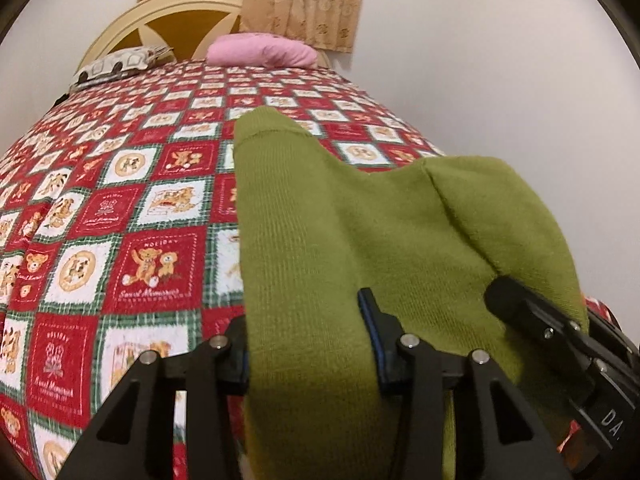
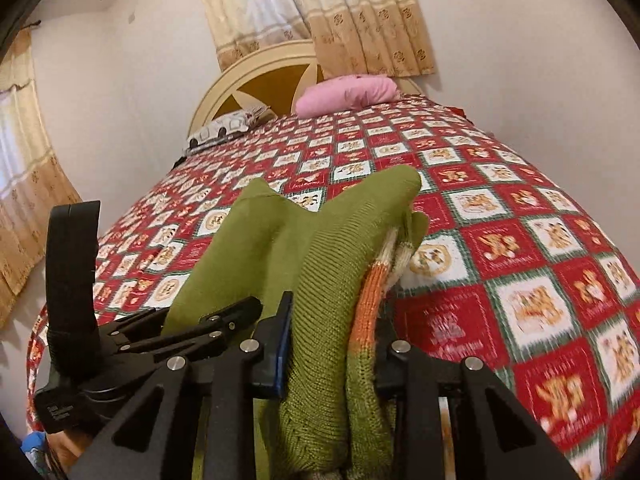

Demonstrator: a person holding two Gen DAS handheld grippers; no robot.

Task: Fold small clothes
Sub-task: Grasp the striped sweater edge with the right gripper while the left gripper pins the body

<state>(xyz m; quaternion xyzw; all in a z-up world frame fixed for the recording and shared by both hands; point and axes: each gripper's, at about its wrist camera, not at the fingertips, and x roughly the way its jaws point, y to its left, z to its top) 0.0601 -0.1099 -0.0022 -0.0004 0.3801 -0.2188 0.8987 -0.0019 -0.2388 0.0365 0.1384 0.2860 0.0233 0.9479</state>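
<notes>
Both black two-finger grippers, left [image 1: 312,344] & right [image 2: 332,344], are clamped on the olive-green knit garment [image 1: 360,220], mid-lift off the red teddy-print bedspread [image 1: 120,200], next prob needs laying it flat.

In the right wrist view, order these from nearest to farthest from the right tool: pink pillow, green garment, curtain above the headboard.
1. Green garment: clamped in the right tool.
2. Pink pillow: far end of the bed, right of centre.
3. Curtain: on the wall behind the headboard.

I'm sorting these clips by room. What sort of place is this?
A bedroom, most likely: a bed with a teddy-bear quilt, a pink pillow against a rounded headboard, and curtains behind.
</notes>
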